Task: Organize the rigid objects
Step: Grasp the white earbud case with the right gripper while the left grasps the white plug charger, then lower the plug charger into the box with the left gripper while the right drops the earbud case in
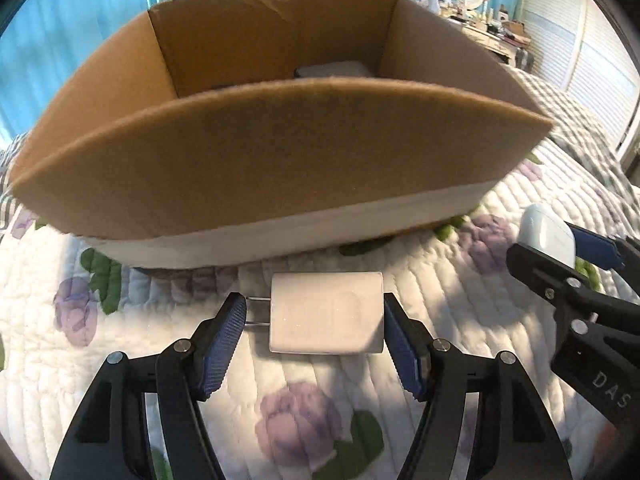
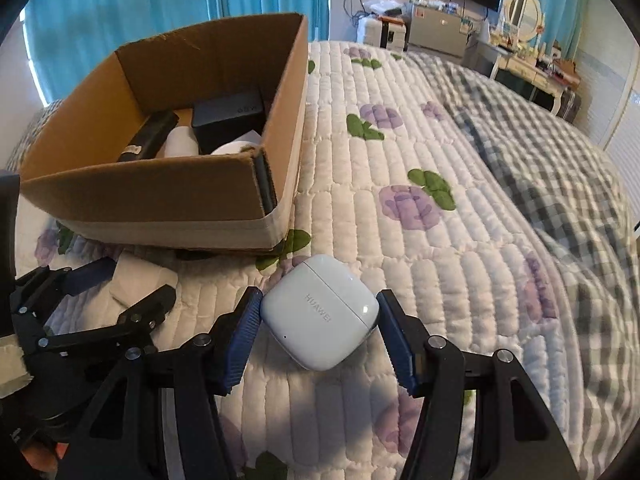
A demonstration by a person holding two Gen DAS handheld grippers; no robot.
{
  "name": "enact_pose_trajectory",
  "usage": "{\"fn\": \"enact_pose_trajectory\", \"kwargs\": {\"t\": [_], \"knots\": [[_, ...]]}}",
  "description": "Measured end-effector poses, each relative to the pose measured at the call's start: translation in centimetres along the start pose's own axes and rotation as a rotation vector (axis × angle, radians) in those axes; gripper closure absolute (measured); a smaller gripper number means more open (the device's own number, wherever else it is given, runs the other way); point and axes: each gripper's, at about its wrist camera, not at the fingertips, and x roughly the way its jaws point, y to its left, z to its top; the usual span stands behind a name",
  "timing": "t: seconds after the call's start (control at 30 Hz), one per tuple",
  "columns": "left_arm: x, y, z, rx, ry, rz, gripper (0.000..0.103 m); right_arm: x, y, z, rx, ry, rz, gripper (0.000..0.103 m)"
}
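Lying on the quilted floral bedspread (image 1: 460,280), a white wall charger (image 1: 326,312) is sitting between the blue-padded fingers (image 1: 222,344) of the left gripper (image 1: 316,340). Its two metal prongs are pointing toward the left finger. The jaws are standing spread around the charger; the right pad appears to be just meeting the charger's edge, though contact cannot be confirmed. Just beyond the charger, the cardboard box (image 1: 280,152) is resting on the bedspread with its top open.

At the far right of the left wrist view, the right gripper (image 1: 560,256) is bracketing a white earbud case (image 1: 548,234). From the right wrist view, the right gripper (image 2: 320,336) is straddling this earbud case (image 2: 320,316), marked HUAWEI, which is lying on the bedspread (image 2: 440,280) near the box's (image 2: 160,204) front corner. The left pad is touching the case while the right pad is standing slightly apart, so the jaws are not clenching. Inside the box, a black box (image 2: 228,120) and several white items are lying together.
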Motion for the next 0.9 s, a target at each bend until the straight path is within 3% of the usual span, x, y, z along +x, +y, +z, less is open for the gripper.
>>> {"fn": "enact_pose_trajectory", "kwargs": {"t": [0.5,0.67,0.9], "knots": [[-9.5,1.8,-1.0,0.063,-0.098,-0.029,0.034,-7.0,2.9,0.8,-0.09,-0.12,0.028,0.045],[-14.1,2.4,0.1,0.048,-0.19,-0.026,0.034,-10.3,3.4,2.0,-0.094,-0.171,0.052,0.045],[-17.6,4.3,3.4,0.037,-0.292,-0.018,0.034,-14.5,4.4,4.8,-0.145,-0.263,0.06,0.045]]}}
